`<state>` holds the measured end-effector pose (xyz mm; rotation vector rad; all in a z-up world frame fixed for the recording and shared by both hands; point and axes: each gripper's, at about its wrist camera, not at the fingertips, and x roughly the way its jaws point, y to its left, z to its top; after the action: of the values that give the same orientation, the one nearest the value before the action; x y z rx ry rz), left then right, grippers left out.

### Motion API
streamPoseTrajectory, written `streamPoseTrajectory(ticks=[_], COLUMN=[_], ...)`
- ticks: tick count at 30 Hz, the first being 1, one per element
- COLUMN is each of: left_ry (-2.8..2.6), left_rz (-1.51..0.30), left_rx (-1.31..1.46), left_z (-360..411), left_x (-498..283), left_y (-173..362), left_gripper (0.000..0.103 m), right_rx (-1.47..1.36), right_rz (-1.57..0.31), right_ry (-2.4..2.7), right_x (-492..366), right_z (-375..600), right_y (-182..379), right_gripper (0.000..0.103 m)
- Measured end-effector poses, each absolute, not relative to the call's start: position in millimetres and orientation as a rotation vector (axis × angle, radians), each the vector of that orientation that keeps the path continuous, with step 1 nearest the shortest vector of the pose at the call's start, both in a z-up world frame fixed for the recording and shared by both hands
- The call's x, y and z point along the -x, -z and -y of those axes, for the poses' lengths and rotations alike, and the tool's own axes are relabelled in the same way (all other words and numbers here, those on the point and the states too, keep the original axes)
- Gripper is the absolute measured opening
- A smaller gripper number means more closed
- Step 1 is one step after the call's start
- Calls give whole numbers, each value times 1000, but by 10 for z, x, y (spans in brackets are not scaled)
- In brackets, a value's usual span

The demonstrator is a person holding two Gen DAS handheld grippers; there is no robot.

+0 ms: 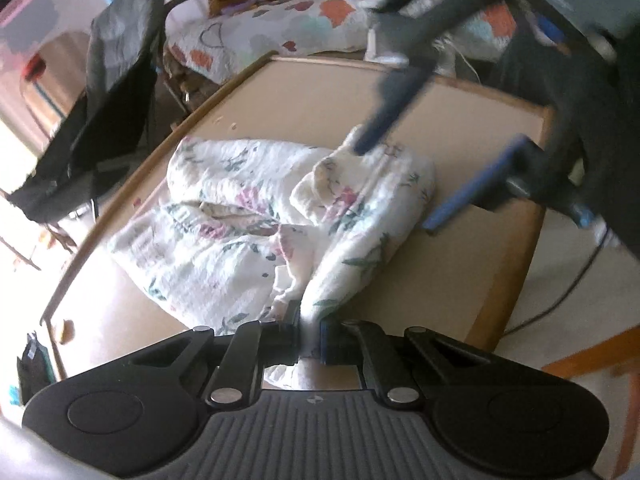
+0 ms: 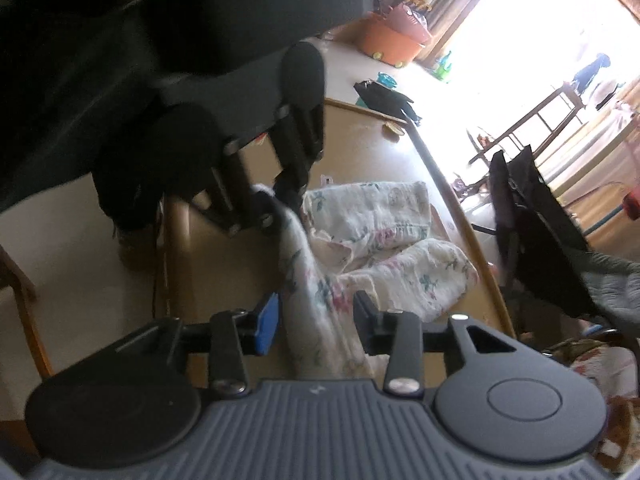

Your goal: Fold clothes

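A white floral garment (image 1: pixel 248 216) lies crumpled on a tan wooden table (image 1: pixel 480 120). At the bottom of the left wrist view, my left gripper (image 1: pixel 310 328) is shut on a bunched edge of it, lifted into a taut ridge. My right gripper (image 1: pixel 396 184) hovers open over the garment's far end, one blue-padded finger touching the cloth. In the right wrist view, a strand of the garment (image 2: pixel 320 312) runs between the wide-apart fingers of my right gripper (image 2: pixel 316 324) without being pinched. Beyond, my left gripper (image 2: pixel 272 204) holds the same strand above the table (image 2: pixel 360 148).
A black folding chair (image 1: pixel 112 100) stands beside the table's left edge, also visible as the chair (image 2: pixel 532 232). A patterned quilt (image 1: pixel 280 28) lies beyond the table. A small orange object (image 1: pixel 66 330) rests near a corner. An orange bin (image 2: pixel 392 40) and a cable (image 1: pixel 560 292) are on the floor.
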<state>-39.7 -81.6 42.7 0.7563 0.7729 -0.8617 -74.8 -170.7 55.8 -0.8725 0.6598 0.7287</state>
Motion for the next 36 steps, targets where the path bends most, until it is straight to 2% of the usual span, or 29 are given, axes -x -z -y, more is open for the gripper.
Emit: streamPoseTrajectory(ticks=[7,21,22,23,25,28,36], left_ry=[851,840,838,837,835,837,979], left_rz=[-810,-841,-840,-838,-833,-824,-875], left_rx=[-682,-588,-586,-586,-591,-613,-700], left_z=[782,779,781,783,786,795,776], left_x=[248,-74,-96,-112,-113,-80,93], left_y=[-321,-231,-230,-229,-224,-218,-311], left_gripper=[8,9,9,9,9,9,10], right_rx=[1089,1199,1208,1216,1233,1215,957], right_rz=[-601,-567,-564,-561,-556,-586,-818], right_ry=[-661,-545,-540,-536,-527,-551,-787], right_x=[878,701,693,685,670,615,437], right_z=[1526,1396,1389,1383,1369,1378,1547], right_y=[-173,137,154,170,203,169,-330], right_gripper=[41,37,34,23,10,8,8])
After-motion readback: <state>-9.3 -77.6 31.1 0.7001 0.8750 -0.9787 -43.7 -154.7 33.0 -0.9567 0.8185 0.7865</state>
